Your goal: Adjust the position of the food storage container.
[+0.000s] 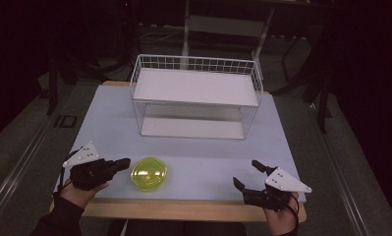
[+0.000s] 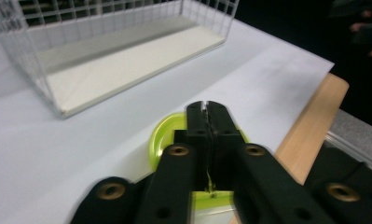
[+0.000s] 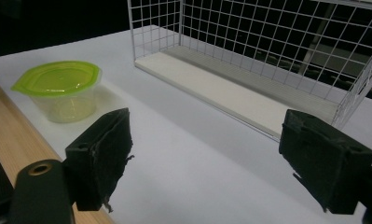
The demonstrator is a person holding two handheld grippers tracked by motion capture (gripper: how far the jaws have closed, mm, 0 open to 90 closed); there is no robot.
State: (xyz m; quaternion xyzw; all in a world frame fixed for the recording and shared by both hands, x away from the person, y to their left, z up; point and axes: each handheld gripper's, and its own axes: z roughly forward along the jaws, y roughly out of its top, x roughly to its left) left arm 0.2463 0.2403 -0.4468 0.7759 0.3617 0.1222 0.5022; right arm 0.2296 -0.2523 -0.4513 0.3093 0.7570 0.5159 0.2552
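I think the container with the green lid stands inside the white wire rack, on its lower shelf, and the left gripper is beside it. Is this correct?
Not quite. The container with the green lid stands on the white table, in front of the white wire rack, not inside it; the high view shows this. The left gripper is beside it, as you say.

High view is looking forward and down over the table [image 1: 110,113]; both tong views are sitting low and close, sharing the wire basket [image 2: 127,60] and green-lidded container [image 3: 62,88].

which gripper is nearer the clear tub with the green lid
Left. The left gripper is at the clear tub with the green lid; the right gripper sits well off to its right.
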